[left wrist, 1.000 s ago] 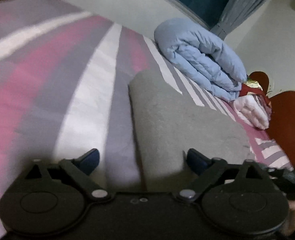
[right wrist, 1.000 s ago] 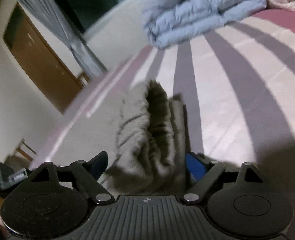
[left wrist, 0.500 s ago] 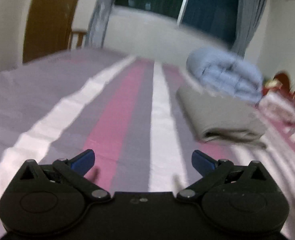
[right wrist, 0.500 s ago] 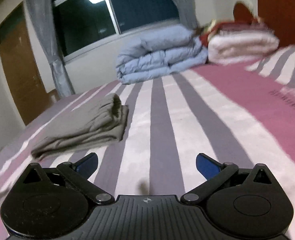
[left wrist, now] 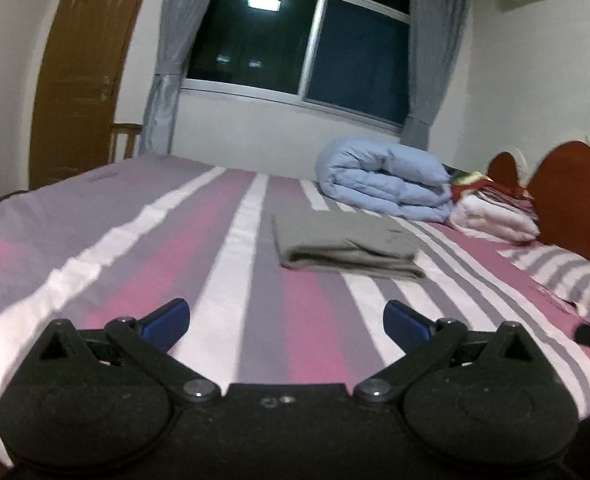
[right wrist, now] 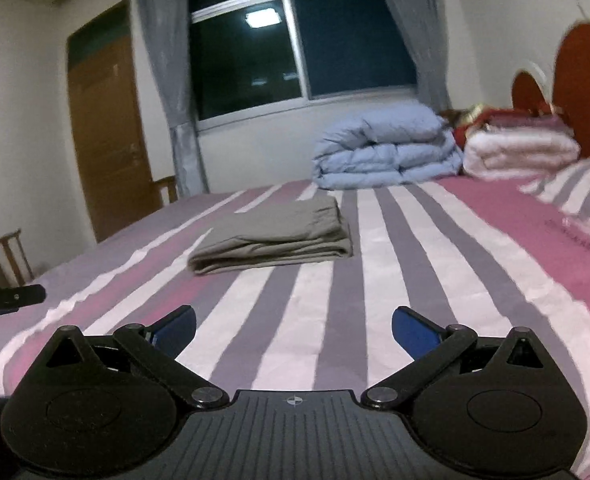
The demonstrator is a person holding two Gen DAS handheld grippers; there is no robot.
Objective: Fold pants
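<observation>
The left tool (left wrist: 286,316) is spread wide and holds nothing, hovering over the striped bed (left wrist: 223,280). The right tool (right wrist: 293,326) is also wide and holds nothing, above the same bed (right wrist: 415,264). Well ahead of both, the grey pants (left wrist: 343,242) (right wrist: 275,236) lie folded flat on the bed, near a rolled blue quilt (left wrist: 383,182) (right wrist: 387,148).

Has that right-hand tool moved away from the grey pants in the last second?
Yes. The right tool has pulled back and let go; the folded grey pants, earlier between its fingers, now lie farther off on the striped bed.
</observation>
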